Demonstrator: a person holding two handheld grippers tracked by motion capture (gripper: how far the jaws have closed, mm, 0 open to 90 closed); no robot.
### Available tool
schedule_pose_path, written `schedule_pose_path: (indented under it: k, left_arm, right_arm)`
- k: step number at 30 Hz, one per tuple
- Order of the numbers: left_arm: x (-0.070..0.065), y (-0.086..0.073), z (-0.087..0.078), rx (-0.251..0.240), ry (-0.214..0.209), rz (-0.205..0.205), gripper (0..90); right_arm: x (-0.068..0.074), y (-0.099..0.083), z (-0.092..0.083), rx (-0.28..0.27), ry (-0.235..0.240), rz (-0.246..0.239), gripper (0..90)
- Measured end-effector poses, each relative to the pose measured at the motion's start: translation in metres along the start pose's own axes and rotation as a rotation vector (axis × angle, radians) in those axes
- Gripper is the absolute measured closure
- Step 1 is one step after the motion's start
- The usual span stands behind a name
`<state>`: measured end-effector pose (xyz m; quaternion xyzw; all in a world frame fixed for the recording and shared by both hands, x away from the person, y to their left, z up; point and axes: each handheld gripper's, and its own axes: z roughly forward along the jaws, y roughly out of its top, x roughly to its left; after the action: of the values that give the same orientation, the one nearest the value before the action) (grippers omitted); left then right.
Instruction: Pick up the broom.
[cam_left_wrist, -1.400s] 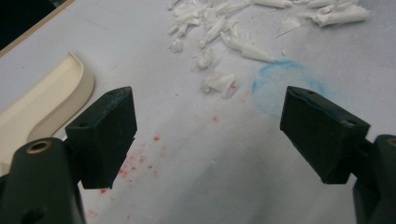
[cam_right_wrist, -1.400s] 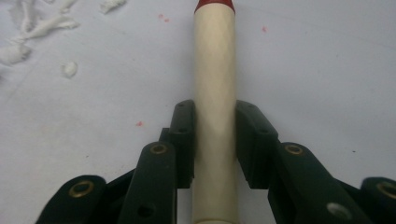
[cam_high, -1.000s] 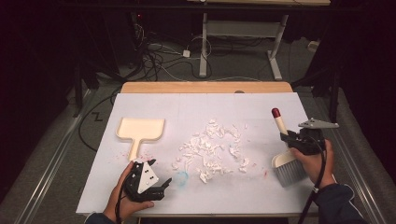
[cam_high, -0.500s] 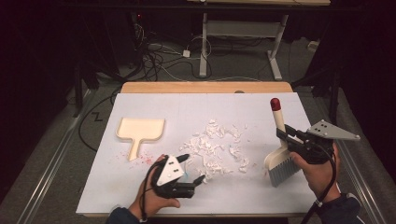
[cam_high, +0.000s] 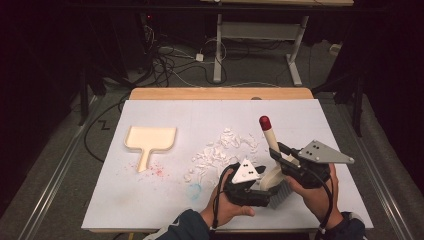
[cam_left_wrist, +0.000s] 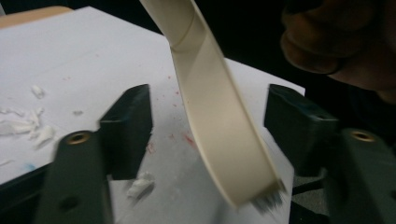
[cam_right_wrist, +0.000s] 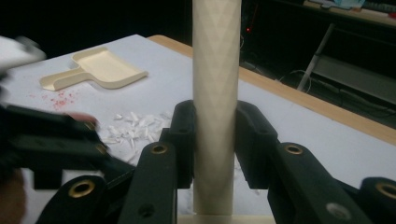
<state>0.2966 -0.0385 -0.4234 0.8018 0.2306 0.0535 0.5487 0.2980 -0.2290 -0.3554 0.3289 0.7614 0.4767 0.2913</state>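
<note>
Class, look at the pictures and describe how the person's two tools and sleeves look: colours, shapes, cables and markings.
Both tools are black. The left tool carries a grey three-cornered plate with small dark dots; the right tool has a larger one. Each has two blocky black jaws with brass-coloured screw rings, seen in the gripper views. A black cable trails from each. The sleeves are dark, bluish on the left arm.

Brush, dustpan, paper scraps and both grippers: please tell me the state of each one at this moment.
Brush: lifted and tilted, handle clamped by the right gripper.
Right gripper: shut on the brush handle.
Left gripper: jaws have just been closing, open on either side of the brush head, not yet pressing it.
Dustpan: lying flat on the table, untouched.
Paper scraps: scattered loose on the table, not yet swept.
</note>
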Motion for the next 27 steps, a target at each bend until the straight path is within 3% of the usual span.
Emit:
schedule_pose_path:
  k: [2, 5, 9, 11, 13, 15, 20, 21, 22, 23, 25, 27]
  left_arm:
    - [0.002, -0.002, 0.001, -0.025, -0.022, -0.03, 40.7]
    - [0.005, -0.003, -0.002, -0.018, -0.022, -0.03, 53.6]
    - [0.014, -0.004, -0.009, -0.019, -0.03, -0.05, 61.8]
    - [0.018, -0.003, -0.017, -0.007, -0.029, -0.021, 63.8]
    - [0.02, -0.003, -0.02, 0.001, -0.036, 0.002, 64.4]
    - [0.022, -0.002, -0.028, 0.018, -0.033, 0.059, 64.6]
    - [0.029, 0.0, -0.052, 0.062, -0.087, 0.161, 64.6]
    - [0.029, 0.0, -0.052, 0.062, -0.087, 0.161, 64.5]
    - [0.03, -0.001, -0.06, 0.074, -0.117, 0.205, 64.5]
    - [0.03, -0.001, -0.06, 0.074, -0.117, 0.205, 64.6]
    - [0.028, -0.004, -0.069, 0.095, -0.169, 0.243, 64.5]
    - [0.027, -0.007, -0.072, 0.105, -0.192, 0.263, 64.5]
  right_arm:
    - [0.006, 0.001, -0.001, -0.004, 0.017, -0.021, 71.8]
    - [0.011, 0.001, -0.002, -0.014, 0.014, -0.03, 71.7]
    - [0.01, 0.003, -0.007, -0.036, 0.018, -0.019, 71.2]
    - [0.008, 0.003, -0.01, -0.056, 0.038, -0.013, 70.2]
    - [0.005, 0.003, -0.013, -0.062, 0.079, -0.041, 68.0]
    - [0.002, 0.003, -0.016, -0.072, 0.127, -0.068, 61.6]
    - [-0.002, -0.001, -0.017, -0.002, 0.241, -0.202, 46.9]
    - [-0.003, -0.003, -0.017, 0.013, 0.254, -0.224, 43.8]
    - [-0.003, -0.005, -0.016, 0.029, 0.289, -0.25, 43.1]
    - [-0.003, -0.005, -0.016, 0.029, 0.289, -0.25, 43.1]
    - [-0.002, -0.013, -0.007, 0.11, 0.406, -0.289, 41.8]
    - [0.002, -0.017, 0.0, 0.167, 0.473, -0.297, 40.4]
